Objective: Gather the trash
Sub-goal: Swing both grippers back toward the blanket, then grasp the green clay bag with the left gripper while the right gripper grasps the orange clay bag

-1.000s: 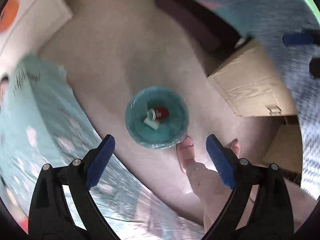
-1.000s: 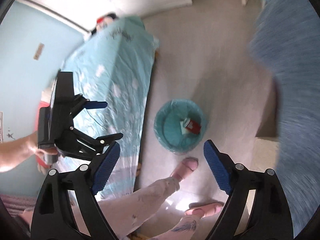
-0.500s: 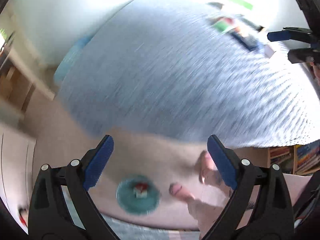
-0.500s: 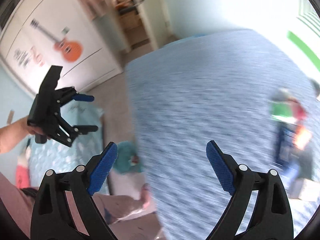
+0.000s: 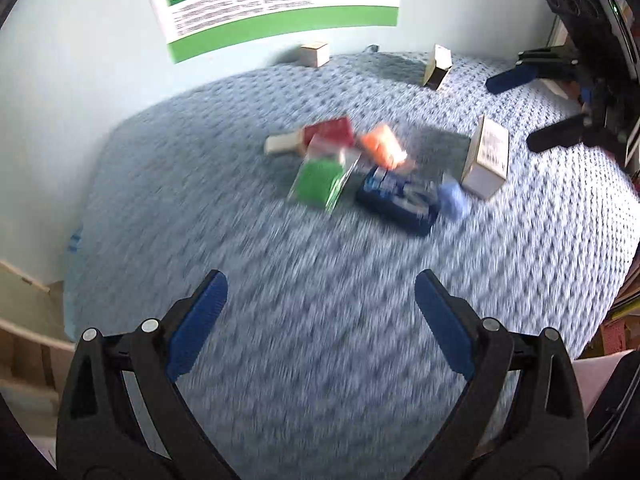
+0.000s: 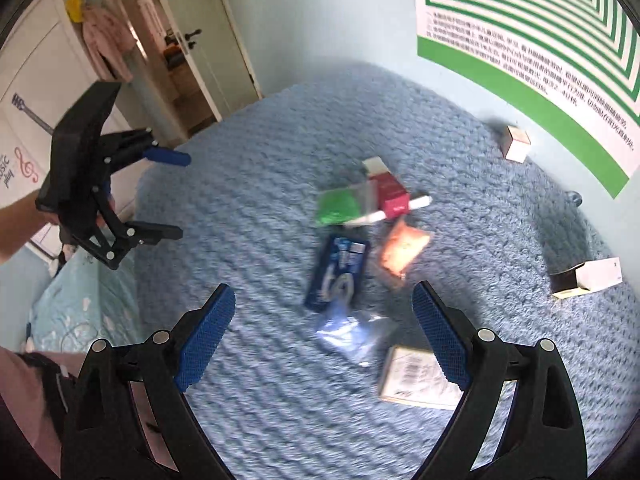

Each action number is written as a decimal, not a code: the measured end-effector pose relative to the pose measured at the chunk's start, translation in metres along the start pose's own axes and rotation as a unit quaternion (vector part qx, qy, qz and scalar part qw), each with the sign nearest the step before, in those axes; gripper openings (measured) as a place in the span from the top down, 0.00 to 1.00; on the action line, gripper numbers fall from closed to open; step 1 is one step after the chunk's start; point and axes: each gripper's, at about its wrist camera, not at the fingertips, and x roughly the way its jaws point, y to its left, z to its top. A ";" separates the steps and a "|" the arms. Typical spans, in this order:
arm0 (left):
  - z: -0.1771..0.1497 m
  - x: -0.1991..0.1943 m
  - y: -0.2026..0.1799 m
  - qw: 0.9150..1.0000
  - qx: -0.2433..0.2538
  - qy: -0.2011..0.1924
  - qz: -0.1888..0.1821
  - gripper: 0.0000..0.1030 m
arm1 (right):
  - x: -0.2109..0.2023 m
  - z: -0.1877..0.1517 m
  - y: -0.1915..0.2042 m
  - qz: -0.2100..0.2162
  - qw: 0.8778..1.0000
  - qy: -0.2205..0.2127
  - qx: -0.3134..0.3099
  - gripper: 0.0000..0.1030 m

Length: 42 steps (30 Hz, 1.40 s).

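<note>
Trash lies in a cluster on a blue knit blanket (image 5: 280, 340): a green packet (image 5: 318, 180), a red box (image 5: 330, 132), an orange packet (image 5: 382, 148), a dark blue packet (image 5: 396, 200), a crumpled clear bag (image 6: 352, 330) and a white barcode box (image 6: 416, 376). My left gripper (image 5: 320, 284) hovers open and empty, short of the cluster. My right gripper (image 6: 324, 292) is open too, above the dark blue packet (image 6: 340, 272) and holding nothing. Each gripper shows in the other's view: the right gripper (image 5: 512, 114) and the left gripper (image 6: 182, 196).
Small cardboard boxes (image 5: 315, 54) (image 5: 437, 66) stand near the wall under a green-and-white poster (image 5: 280, 8). Another white box (image 6: 588, 278) lies at the blanket's right side. A door (image 6: 200, 40) and a wardrobe (image 6: 36, 92) are behind; a teal sheet (image 6: 80, 312) lies lower left.
Both views have swung up from the teal bin on the floor to the blue blanket with the trash on it. Both grippers have stayed open and empty.
</note>
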 end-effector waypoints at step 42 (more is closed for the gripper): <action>0.082 0.099 0.039 0.993 0.102 0.050 -0.044 0.59 | 0.079 0.062 -0.068 0.055 0.996 0.065 0.025 0.75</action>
